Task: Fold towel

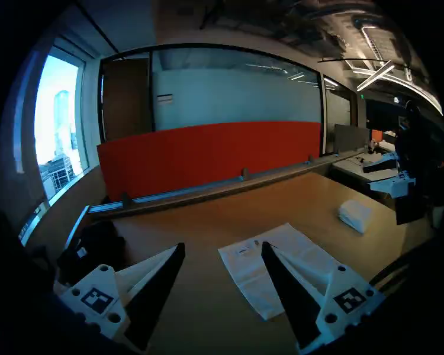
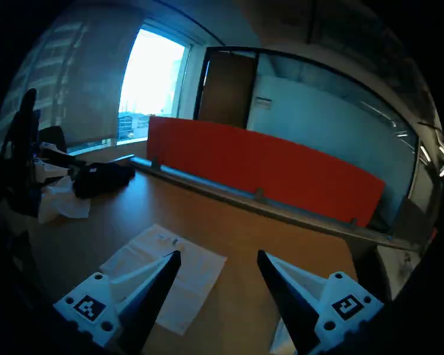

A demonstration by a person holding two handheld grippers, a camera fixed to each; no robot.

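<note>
Towel [image 1: 245, 269] flat on desk [image 1: 234, 213], not folded yet, so easy edge grabs. Left gripper [image 1: 222, 245] and right gripper [image 2: 218, 253] hovering near it, fingers wide apart, holding nothing, probably lining up corners.

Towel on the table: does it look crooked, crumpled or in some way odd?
Nothing stands out. The white towel lies spread flat on the wooden table, its edges roughly in line with the red divider, with only faint creases. The left gripper and the right gripper are open and hold nothing.

Wooden table [image 1: 251, 204] with flat white towel [image 1: 245, 272]
</note>
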